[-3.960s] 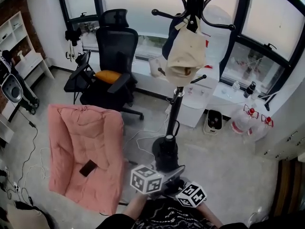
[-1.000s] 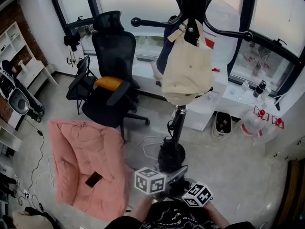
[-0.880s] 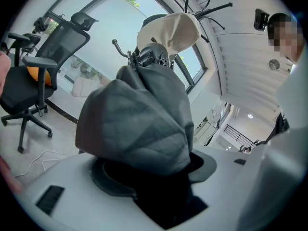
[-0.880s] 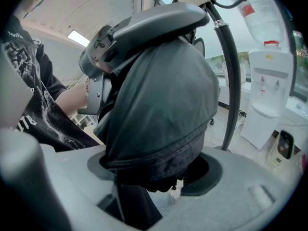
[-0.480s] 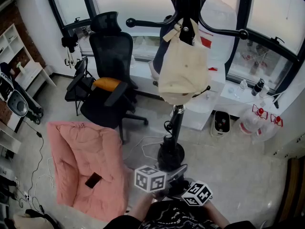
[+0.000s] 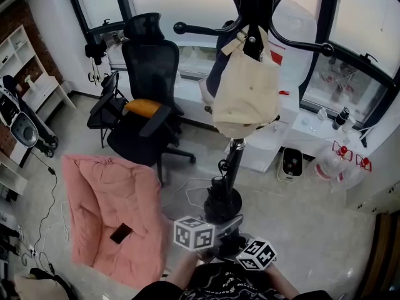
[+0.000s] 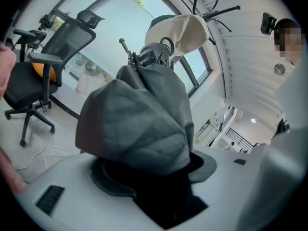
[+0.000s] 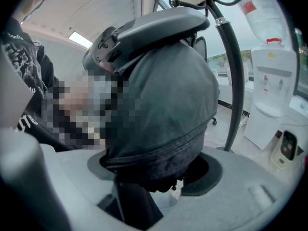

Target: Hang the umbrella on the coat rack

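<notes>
A folded grey umbrella (image 7: pixel 134 119) (image 8: pixel 168 105) fills both gripper views. My left gripper (image 7: pixel 154 162) is shut on its bunched fabric, and my right gripper (image 8: pixel 154 172) is shut on its other end, below a dark cap. In the head view both grippers sit close together at the bottom, left (image 6: pixel 209 237) and right (image 6: pixel 247 250), near the person's body, with a grey strip of the umbrella (image 6: pixel 230 225) between them. The black coat rack (image 6: pixel 232 161) stands just ahead of them. A beige tote bag (image 6: pixel 245 89) hangs from one of its upper hooks.
A black office chair (image 6: pixel 150 74) stands left of the rack. A pink cushion (image 6: pixel 106 192) with a small dark object (image 6: pixel 120 233) on it lies on the floor at the left. A white cabinet (image 6: pixel 275 130) and water bottles (image 6: pixel 340 161) stand under the windows. Cables run past the rack's base (image 6: pixel 222 202).
Only the head view has shifted slightly. Both grippers and the umbrella stay where they were.
</notes>
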{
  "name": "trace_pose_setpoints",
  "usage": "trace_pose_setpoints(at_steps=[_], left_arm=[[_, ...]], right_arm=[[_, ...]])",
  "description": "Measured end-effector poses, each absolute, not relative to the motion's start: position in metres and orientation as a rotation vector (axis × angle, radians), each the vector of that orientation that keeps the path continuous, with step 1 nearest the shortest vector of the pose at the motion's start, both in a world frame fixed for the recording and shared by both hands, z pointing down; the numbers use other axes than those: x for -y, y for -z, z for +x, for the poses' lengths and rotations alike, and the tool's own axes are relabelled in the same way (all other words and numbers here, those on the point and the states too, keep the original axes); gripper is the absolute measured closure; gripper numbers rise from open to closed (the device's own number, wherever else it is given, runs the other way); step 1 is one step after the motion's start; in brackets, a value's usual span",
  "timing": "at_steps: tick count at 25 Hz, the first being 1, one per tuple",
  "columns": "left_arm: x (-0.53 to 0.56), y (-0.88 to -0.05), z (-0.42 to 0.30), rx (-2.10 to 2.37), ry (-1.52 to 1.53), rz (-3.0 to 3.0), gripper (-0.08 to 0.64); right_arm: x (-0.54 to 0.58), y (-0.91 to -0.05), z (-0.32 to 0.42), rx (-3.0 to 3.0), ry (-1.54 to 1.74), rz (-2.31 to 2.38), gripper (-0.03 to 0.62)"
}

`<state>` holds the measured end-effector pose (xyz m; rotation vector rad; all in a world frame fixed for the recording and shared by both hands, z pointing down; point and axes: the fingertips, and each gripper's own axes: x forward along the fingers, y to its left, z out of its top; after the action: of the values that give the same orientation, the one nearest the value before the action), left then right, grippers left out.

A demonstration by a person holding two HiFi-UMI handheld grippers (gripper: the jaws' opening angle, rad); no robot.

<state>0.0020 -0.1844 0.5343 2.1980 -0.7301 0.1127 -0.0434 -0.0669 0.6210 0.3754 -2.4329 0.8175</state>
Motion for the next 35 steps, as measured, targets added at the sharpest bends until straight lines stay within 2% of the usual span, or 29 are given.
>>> trace_pose_setpoints(at_steps=[35], left_arm=[[0.202, -0.537, 0.004, 0.732, -0.149, 2.197, 0.282]], right_arm=[[0.084, -0.622, -0.046, 2.441, -0.853, 0.386, 0.266]])
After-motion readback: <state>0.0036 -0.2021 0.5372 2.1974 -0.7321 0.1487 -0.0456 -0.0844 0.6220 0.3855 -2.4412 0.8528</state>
